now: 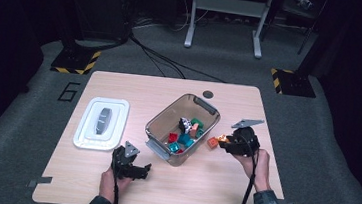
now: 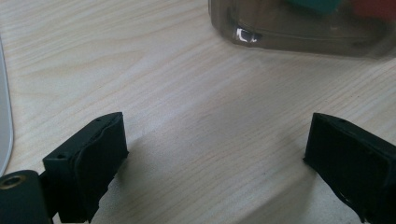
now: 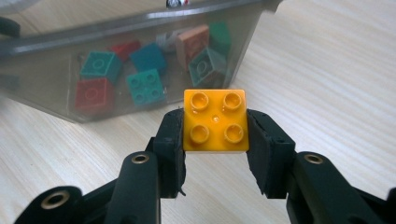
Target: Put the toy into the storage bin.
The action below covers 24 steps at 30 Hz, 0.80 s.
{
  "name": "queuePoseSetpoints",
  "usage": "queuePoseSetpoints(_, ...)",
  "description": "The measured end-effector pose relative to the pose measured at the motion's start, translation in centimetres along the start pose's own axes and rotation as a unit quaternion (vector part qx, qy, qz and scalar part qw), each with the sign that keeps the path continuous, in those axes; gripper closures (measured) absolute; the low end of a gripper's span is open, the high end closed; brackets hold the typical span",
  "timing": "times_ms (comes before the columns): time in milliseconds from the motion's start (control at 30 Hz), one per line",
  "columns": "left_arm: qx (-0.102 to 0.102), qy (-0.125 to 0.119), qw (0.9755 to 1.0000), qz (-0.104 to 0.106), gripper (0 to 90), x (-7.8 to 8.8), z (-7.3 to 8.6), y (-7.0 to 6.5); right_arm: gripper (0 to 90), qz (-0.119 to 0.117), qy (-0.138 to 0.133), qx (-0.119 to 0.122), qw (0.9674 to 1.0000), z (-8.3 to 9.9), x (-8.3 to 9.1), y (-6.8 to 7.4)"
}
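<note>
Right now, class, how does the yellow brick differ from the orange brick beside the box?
The yellow brick is gripped between the right gripper jaws, studs facing the camera; the orange brick lies loose on the table. The yellow one is off the table; the orange one rests beside the box. Both are outside the box.

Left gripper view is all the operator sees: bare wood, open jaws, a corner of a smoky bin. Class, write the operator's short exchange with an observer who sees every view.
Operator: Is the other gripper holding anything?
Observer: Yes. The right gripper is shut on a yellow brick, beside the bin.
Operator: What is the pale edge at my far left?
Observer: A white lid, lying flat on the table, left of the bin.
</note>
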State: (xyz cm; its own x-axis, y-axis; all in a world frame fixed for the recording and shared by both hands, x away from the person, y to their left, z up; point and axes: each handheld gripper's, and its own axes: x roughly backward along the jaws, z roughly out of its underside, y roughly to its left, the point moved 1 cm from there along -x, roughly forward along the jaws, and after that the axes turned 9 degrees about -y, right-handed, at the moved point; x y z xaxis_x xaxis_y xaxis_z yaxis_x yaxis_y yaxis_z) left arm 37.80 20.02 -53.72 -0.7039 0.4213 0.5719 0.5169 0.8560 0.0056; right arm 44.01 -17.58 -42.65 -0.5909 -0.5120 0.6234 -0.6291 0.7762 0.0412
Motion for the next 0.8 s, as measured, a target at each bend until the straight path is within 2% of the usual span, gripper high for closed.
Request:
queuePoseSetpoints(133, 0.001, 0.000, 1.0000, 0.000, 5.4, 0.0, 0.0, 0.0, 58.9, 0.003, -0.007, -0.002, 1.0000, -0.9, 0.7, 0.0)
queuePoseSetpoints(233, 0.000, 0.000, 1.0000, 0.000, 5.4, 0.0, 0.0, 0.0, 58.9, 0.003, -0.010, 0.008, 0.9999, -2.1, 1.3, -0.1)
queuePoseSetpoints(267, 0.000, -0.001, 1.0000, 0.000, 5.4, 0.0, 0.0, 0.0, 58.9, 0.005, -0.013, 0.002, 0.9999, -2.3, 1.3, 0.0)
queuePoseSetpoints(400, 0.000, -0.001, 1.0000, -0.001, 5.4, 0.0, 0.0, 0.0, 58.9, 0.001, -0.017, 0.020, 0.9997, -3.8, 1.6, 0.1)
queuePoseSetpoints(433, 0.000, -0.002, 1.0000, -0.001, 5.4, 0.0, 0.0, 0.0, 58.9, 0.003, -0.019, 0.013, 0.9997, -4.2, 1.5, 0.3)
queuePoseSetpoints(467, 0.000, 0.000, 1.0000, 0.000, 5.4, 0.0, 0.0, 0.0, 58.9, 0.001, -0.018, 0.022, 0.9996, -4.4, 1.6, 0.3)
queuePoseSetpoints(800, 0.000, 0.000, 1.0000, 0.000, 5.4, 0.0, 0.0, 0.0, 58.9, -0.012, -0.019, 0.035, 0.9991, -7.3, 0.3, 1.1)
